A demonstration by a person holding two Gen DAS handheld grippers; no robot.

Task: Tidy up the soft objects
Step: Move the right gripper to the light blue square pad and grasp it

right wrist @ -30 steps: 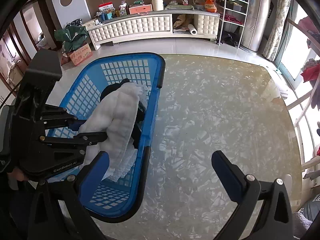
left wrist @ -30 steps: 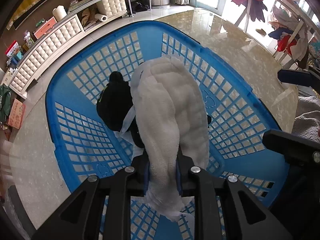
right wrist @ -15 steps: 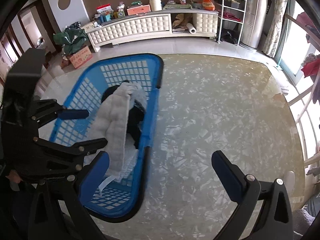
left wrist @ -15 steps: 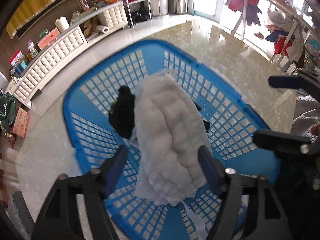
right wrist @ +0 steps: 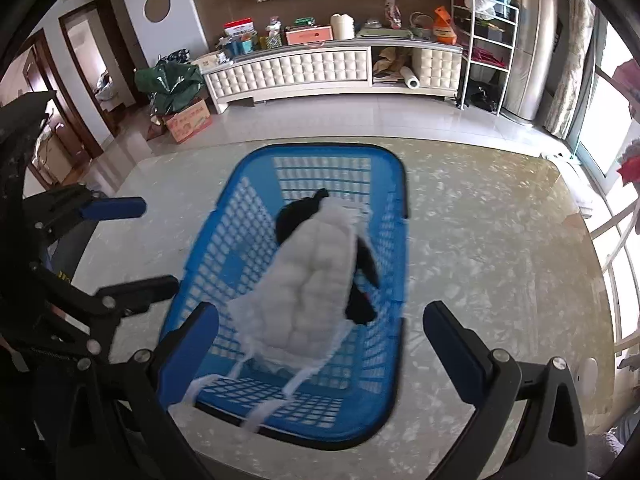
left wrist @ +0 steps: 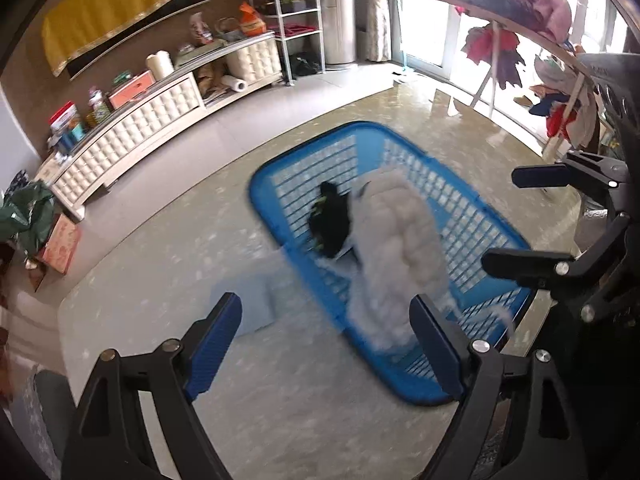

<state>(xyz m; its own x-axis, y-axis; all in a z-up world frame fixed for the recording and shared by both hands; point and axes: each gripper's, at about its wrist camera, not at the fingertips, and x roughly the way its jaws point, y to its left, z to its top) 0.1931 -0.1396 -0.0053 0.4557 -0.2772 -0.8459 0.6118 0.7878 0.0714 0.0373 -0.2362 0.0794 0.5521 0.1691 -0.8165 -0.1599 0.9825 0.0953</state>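
Two grippers show, both with their blue-padded fingers spread wide and nothing held between them. The left gripper (left wrist: 326, 344) sits at the bottom of its own view, over the marbled table (left wrist: 160, 280); its right finger overlaps the lower edge of the white cloth in the frame, though this part is blurred and contact cannot be judged. The right gripper (right wrist: 320, 344) fills the bottom of its view, with the basket between its fingers.

The blue basket (right wrist: 256, 184) stands on the table at the centre of the right wrist view, and right of centre in the left wrist view. A white quilted cloth (right wrist: 316, 284) lies inside it, its thin ties trailing over the near rim. Under the cloth lies a black garment (right wrist: 294, 216), showing at the far end and along the right side.

A white sideboard (right wrist: 304, 68) runs along the wall at the top of the frame.
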